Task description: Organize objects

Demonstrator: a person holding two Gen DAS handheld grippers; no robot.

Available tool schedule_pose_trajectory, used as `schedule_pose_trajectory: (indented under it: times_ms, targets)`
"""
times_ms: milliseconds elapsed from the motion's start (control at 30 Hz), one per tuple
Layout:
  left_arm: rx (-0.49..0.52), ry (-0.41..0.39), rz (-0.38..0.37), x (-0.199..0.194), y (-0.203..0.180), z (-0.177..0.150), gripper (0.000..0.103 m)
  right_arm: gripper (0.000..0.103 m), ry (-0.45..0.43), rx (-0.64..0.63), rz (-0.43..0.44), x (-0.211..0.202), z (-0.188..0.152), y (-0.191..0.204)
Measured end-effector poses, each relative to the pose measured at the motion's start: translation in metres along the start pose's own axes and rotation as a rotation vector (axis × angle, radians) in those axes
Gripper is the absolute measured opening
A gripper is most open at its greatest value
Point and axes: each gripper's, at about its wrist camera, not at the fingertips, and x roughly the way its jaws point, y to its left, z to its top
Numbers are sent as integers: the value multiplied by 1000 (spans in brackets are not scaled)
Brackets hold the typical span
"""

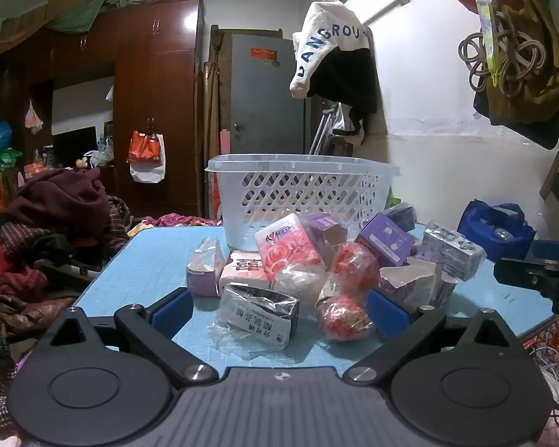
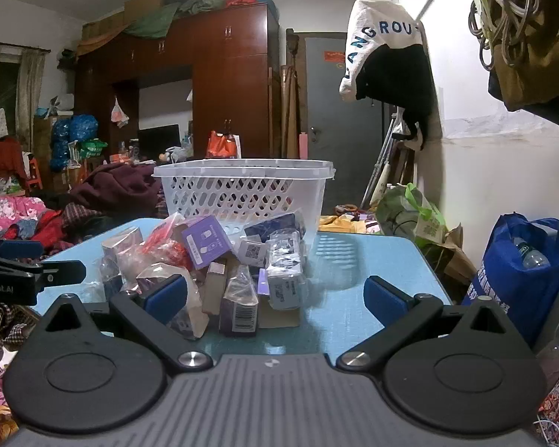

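Note:
A pile of small packets and boxes lies on the blue table [image 1: 145,260]: a pink tissue pack [image 1: 287,249], a silver foil box [image 1: 259,313], red wrapped balls [image 1: 344,316], a purple box [image 1: 385,242]. A white lattice basket [image 1: 298,190] stands behind the pile, also in the right wrist view [image 2: 242,190]. My left gripper [image 1: 279,307] is open and empty, its fingers either side of the foil box and a red ball. My right gripper [image 2: 275,296] is open and empty at the pile's right side [image 2: 242,279]. The right gripper also shows at the left wrist view's right edge [image 1: 540,275].
A heap of clothes [image 1: 37,242] lies left of the table. A blue bag [image 2: 521,272] stands right of the table by the wall. A green bag [image 2: 413,216] sits behind the table. The table's right part [image 2: 372,260] is bare.

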Motion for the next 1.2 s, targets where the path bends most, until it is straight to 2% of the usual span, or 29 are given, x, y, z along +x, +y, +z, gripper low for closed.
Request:
schedule_pose_trajectory:
  times_ms: [333,500,600,800,867,1200]
  targets:
    - [-10,1,-27,5,1,-2,102,103,-14,-6,-4,-1,0,0]
    - [-10,-91,-11,1,0,-2,103,103,-28,1,9,-1,-1,-2]
    - [9,-43,-22,4,1,1,103,103,-39,22,20,-1,-1,-5]
    - [61,-33,-18,6,-4,-2,103,103,-45,23,33,-1,-2,-6]
    - [64,-24,-29,7,-5,-4,103,103,-51,19,55,-2,-3,-5]
    - [60,-12,-54,7,-5,-5,103,103,-74,-13,48,-4,-2,1]
